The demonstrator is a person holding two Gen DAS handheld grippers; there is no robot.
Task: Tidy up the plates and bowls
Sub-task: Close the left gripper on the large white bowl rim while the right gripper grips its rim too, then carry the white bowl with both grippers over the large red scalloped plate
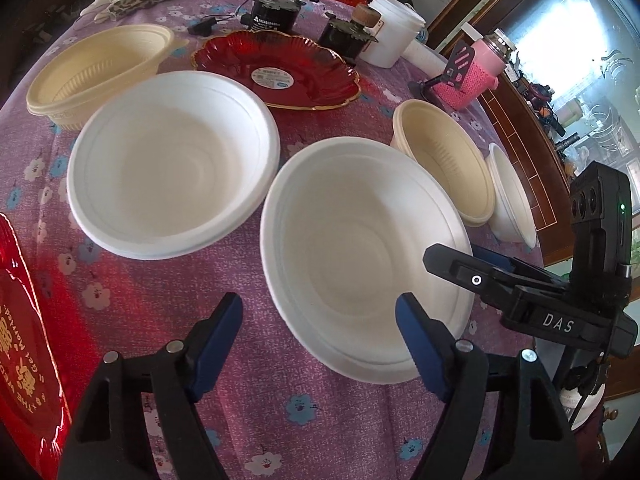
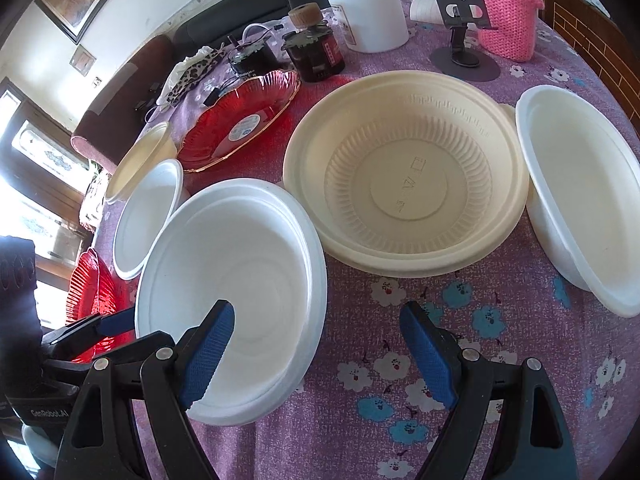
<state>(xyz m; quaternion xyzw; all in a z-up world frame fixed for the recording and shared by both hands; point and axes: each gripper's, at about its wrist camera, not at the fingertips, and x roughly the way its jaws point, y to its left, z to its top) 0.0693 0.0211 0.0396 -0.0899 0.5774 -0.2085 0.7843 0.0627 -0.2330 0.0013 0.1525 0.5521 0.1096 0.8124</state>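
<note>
On a table under a purple flowered cloth (image 1: 152, 280) the dishes lie spread out. Read left to right in the left wrist view: a red plate (image 1: 28, 320) at 9 o'clock, cut by the frame edge; a cream bowl (image 1: 92, 68) at 10 o'clock; a white bowl (image 1: 172, 168) just right of it; a second red plate (image 1: 280, 68) at 12 o'clock, with a round label at its middle. Next comes the near white bowl (image 1: 360, 256) at the centre, then a cream bowl (image 1: 444, 160) at 2 o'clock, touching a small white bowl (image 1: 512, 192) beside it.

The left gripper (image 1: 320, 320) hangs over the near white bowl's near rim, jaws released: the right pad is over the bowl's inside, the left pad over the cloth, neither pressing. The right gripper (image 1: 472, 268) enters at 4 o'clock beside that bowl.

In the right wrist view the right gripper (image 2: 316, 344) is likewise spread, grasping nothing; its left pad is over the inside of the same white bowl (image 2: 240, 272), its right pad over the cloth. The ribbed cream bowl (image 2: 404, 172) sits at 12 o'clock. Jars and a pink knitted holder (image 2: 508, 12) stand behind.
</note>
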